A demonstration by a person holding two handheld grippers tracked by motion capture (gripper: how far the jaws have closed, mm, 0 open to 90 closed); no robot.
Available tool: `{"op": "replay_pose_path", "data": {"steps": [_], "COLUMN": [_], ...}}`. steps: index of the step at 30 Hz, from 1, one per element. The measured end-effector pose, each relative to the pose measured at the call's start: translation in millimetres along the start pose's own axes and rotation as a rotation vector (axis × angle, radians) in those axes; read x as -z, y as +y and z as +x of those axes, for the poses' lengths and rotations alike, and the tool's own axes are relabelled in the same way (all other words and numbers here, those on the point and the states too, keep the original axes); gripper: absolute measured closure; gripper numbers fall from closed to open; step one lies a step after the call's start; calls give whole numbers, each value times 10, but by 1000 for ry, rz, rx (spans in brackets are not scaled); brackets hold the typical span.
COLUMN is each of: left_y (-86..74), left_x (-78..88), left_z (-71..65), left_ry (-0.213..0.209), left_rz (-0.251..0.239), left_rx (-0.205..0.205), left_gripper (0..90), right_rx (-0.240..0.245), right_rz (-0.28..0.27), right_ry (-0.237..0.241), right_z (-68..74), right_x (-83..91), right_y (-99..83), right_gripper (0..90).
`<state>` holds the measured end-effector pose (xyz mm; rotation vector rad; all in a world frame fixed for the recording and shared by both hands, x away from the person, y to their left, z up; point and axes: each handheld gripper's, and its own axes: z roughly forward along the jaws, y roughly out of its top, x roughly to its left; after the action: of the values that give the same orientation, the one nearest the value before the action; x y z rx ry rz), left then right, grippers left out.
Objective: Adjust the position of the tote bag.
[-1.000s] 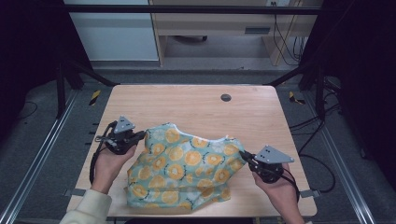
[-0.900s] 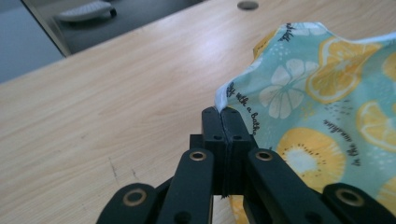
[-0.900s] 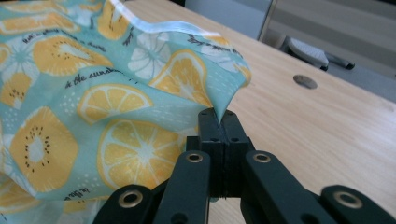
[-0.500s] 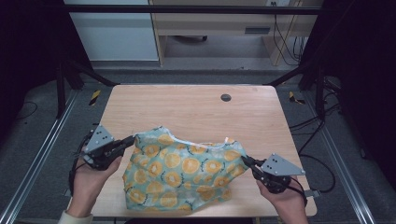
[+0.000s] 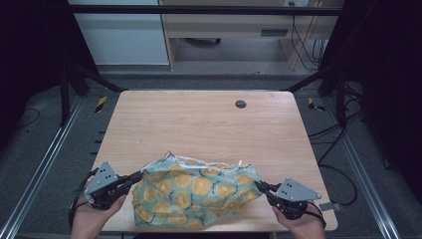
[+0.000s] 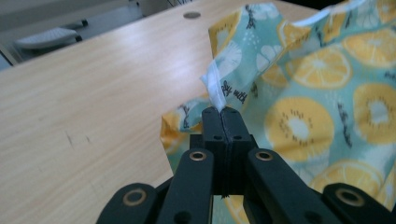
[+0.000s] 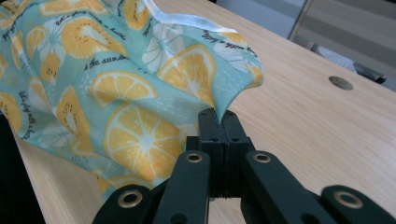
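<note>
High view: teal cotton cloth with orange-slice print (image 5: 196,191) sags at the wooden table's (image 5: 199,124) near edge.
Left gripper (image 6: 219,112): clamped on white hem.
Right gripper (image 7: 218,114): pinching opposite corner.
Handling: light, limp, likely slippery; grip hems.

1. The cloth (image 5: 196,191) is teal, printed with orange and lemon slices, and edged in white trim.
2. It lies crumpled and stretched sideways along the near edge of the table (image 5: 199,124), well short of the table's round grommet (image 5: 241,104).
</note>
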<state>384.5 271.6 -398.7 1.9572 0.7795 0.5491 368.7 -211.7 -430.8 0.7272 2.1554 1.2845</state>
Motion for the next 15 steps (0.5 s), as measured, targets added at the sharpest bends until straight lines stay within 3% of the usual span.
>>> {"op": "replay_pose_path", "data": {"steps": [3, 6, 15], "left_y": [-133, -164, -289], "left_x": [-22, -22, -131], "left_z": [19, 16, -50], "left_ry": [-29, -36, -62], "left_rz": [14, 20, 110], "left_rx": [26, 21, -20], "left_gripper": [900, 900, 900], "right_rx": [-2, 3, 24], "right_rz": [16, 25, 48], "right_ry": [10, 15, 42], "right_z": [-1, 2, 11], "right_x": [-24, -49, -63], "right_y": [-47, -65, -117], "right_gripper": [900, 900, 899]}}
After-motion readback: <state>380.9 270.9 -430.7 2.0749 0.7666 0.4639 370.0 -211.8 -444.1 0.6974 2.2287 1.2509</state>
